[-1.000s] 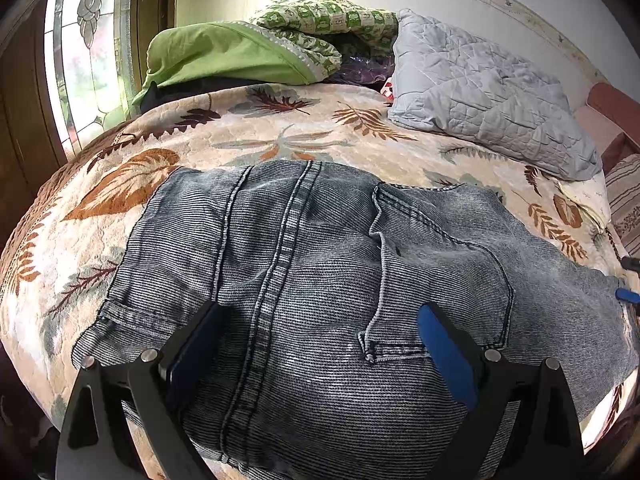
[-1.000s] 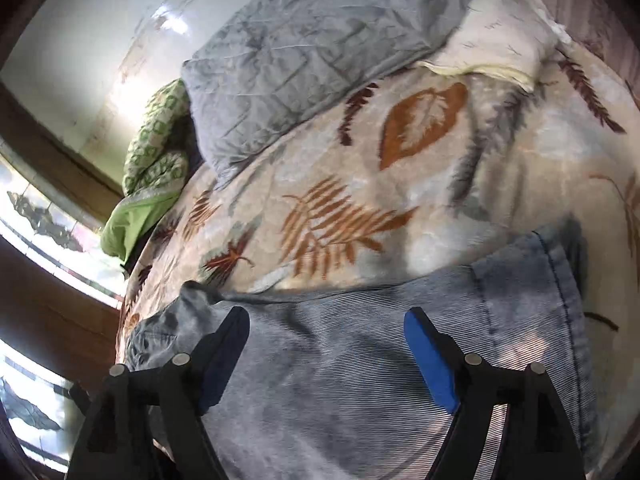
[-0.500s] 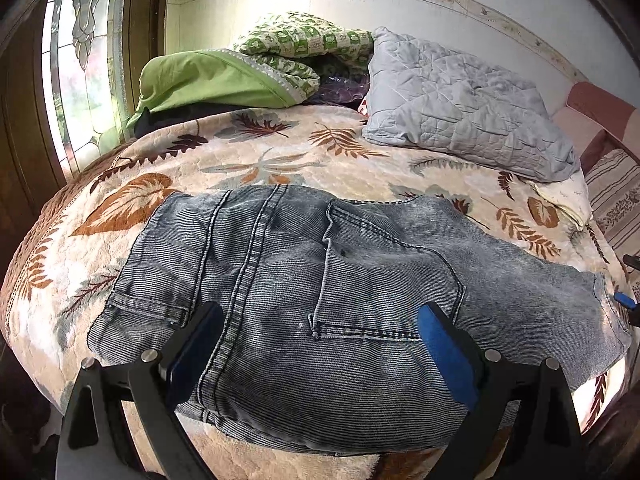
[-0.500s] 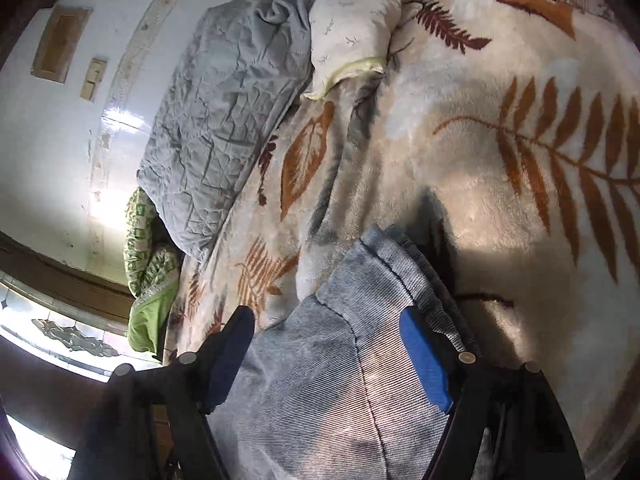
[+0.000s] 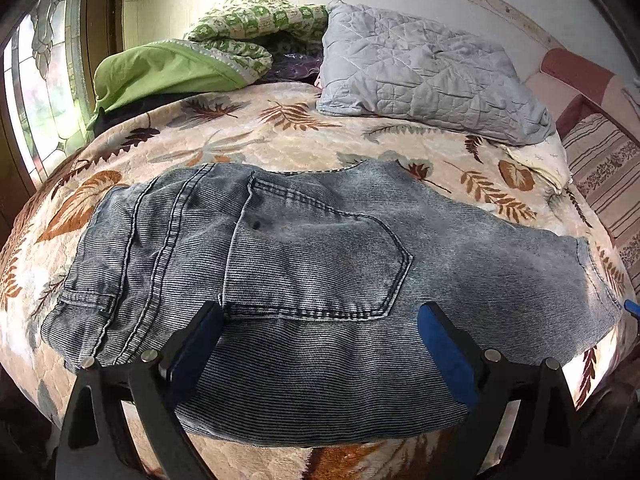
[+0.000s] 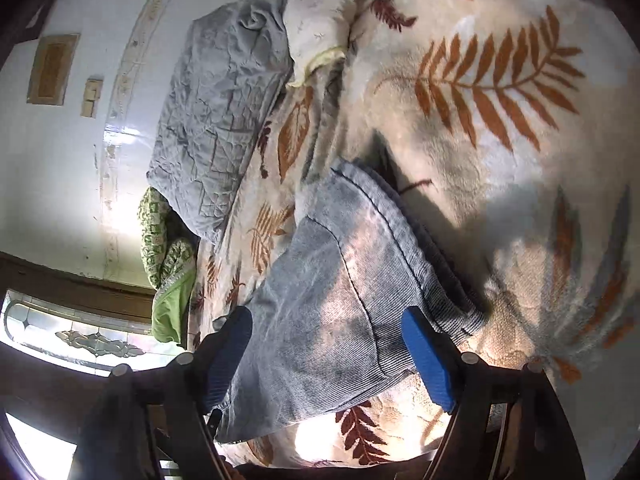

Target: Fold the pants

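The folded blue jeans (image 5: 304,280) lie flat on the bed, on a cream blanket (image 5: 248,136) with brown leaves, near its front edge. The back pocket (image 5: 320,256) faces up. The left tool (image 5: 320,344) hangs just over the near edge of the jeans with its blue pads wide apart, holding nothing. The right tool (image 6: 326,354) is tipped sideways over the jeans' end (image 6: 360,264), also spread wide and gripping nothing. Farther back on the bed sit a gray quilted pillow (image 5: 424,68), a green pillow (image 5: 160,72) and a green checked blanket (image 5: 256,20). A striped cushion (image 5: 604,176) is off to the right. A patterned glass window (image 5: 44,80) is on the left.
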`<control>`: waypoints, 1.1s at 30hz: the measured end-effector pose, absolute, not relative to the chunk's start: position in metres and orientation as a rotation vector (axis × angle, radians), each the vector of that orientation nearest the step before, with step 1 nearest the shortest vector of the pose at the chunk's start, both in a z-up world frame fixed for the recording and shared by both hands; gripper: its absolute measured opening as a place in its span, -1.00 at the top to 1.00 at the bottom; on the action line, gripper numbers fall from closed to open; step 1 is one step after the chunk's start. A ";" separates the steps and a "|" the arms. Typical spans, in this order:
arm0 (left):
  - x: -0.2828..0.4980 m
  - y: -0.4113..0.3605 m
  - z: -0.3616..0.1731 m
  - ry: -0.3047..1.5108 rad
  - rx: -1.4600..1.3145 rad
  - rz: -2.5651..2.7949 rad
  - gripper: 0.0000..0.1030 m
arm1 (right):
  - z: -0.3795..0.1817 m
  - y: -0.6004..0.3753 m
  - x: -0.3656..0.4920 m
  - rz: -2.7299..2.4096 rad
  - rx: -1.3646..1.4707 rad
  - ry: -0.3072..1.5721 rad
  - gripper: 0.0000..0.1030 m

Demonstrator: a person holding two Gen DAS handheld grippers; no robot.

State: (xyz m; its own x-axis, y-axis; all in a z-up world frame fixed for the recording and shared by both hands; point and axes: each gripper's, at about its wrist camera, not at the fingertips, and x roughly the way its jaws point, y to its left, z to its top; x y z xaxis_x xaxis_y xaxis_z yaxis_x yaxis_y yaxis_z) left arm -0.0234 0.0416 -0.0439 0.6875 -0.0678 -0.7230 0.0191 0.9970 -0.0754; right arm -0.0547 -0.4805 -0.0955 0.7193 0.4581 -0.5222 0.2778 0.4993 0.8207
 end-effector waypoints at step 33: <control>0.043 -0.127 -0.040 0.936 -0.057 -0.322 -0.89 | -0.152 -0.507 -0.074 0.018 1.254 0.795 -0.53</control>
State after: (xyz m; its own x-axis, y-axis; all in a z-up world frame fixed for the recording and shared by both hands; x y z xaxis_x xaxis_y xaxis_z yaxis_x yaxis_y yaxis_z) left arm 0.0426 -0.1268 -0.0398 0.5492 -0.2966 -0.7813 0.2476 0.9507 -0.1869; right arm -0.0740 -0.5068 -0.1520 0.7381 0.4250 -0.5240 0.4010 0.3482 0.8473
